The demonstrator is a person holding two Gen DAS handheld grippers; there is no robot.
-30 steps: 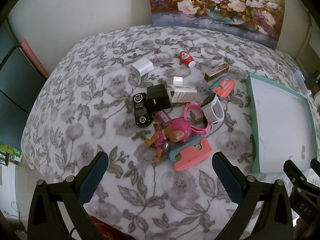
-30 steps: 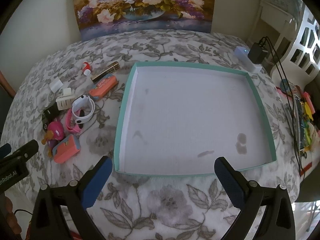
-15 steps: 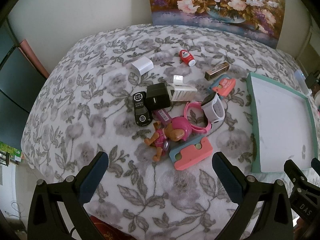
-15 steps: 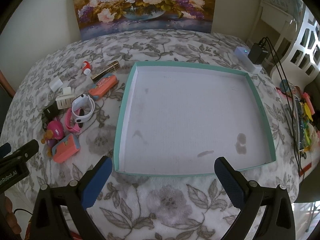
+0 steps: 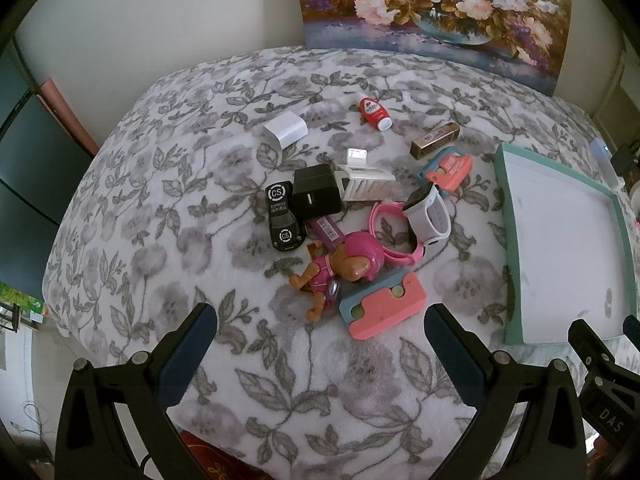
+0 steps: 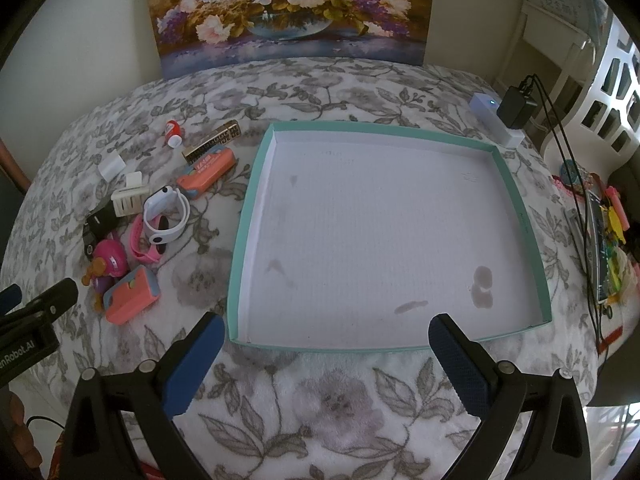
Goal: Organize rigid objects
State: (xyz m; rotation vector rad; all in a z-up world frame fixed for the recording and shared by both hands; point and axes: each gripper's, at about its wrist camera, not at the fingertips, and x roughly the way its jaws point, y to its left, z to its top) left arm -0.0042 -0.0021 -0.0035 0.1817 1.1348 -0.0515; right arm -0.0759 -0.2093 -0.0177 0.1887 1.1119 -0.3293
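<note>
A pile of small rigid objects lies on the floral blanket: a pink dog toy (image 5: 344,264), a pink-and-teal case (image 5: 384,304), a white watch (image 5: 428,212) on a pink band, a black charger (image 5: 316,196), a black toy car (image 5: 282,220), a white clip (image 5: 364,182), a white cube (image 5: 285,130), a red bottle (image 5: 374,113) and a gold bar (image 5: 435,141). A teal-rimmed white tray (image 6: 240,240) holds nothing. My left gripper (image 5: 320,332) is open above the blanket, just short of the pile. My right gripper (image 6: 326,344) is open at the tray's near edge.
A flower painting (image 6: 288,8) leans on the wall behind. A white power strip with a black plug (image 6: 504,116) lies beyond the tray's far right corner. Cables and colourful clutter (image 6: 608,240) lie at the right edge. The blanket drops off on the left.
Both grippers have drifted very slightly; the pile and tray stay where they were.
</note>
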